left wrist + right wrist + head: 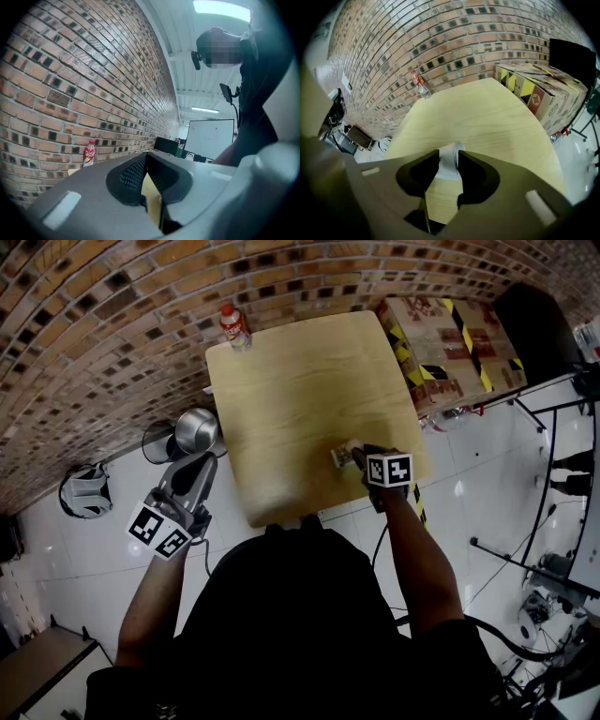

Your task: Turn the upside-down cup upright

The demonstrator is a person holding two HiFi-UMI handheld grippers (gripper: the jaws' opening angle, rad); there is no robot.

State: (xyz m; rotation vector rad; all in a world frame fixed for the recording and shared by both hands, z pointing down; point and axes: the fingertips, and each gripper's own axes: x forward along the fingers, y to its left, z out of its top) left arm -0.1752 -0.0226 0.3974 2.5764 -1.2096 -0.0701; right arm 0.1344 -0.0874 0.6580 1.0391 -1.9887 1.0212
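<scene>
Head view: the right gripper (356, 457) reaches over the near right part of the wooden table (300, 390), its marker cube toward the person. The white cup (343, 455) sits at its tips, on the side away from the person. The left gripper (199, 465) hangs off the table's left edge over the white floor, well apart from the cup. Just beyond it stands a metal pot (195, 430). A red-labelled bottle (232, 326) stands at the table's far left corner, well ahead of both grippers. A taped cardboard box (450, 343) lies beyond and to the right of the right gripper.

Left gripper view: the left gripper (145, 161) has its pads drawn together at the tips with nothing between them. Through the wedge below them a strip of the table shows. The bottle (89, 153) stands ahead and to the left, against the brick wall.

Right gripper view: the right gripper (449, 157) is clenched on the cup (448, 166), a pad against each side of its white wall. Which end of the cup faces up I cannot tell. The bottle (420, 84) stands far ahead and left of the jaws, and the box (543, 93) far ahead and right.
</scene>
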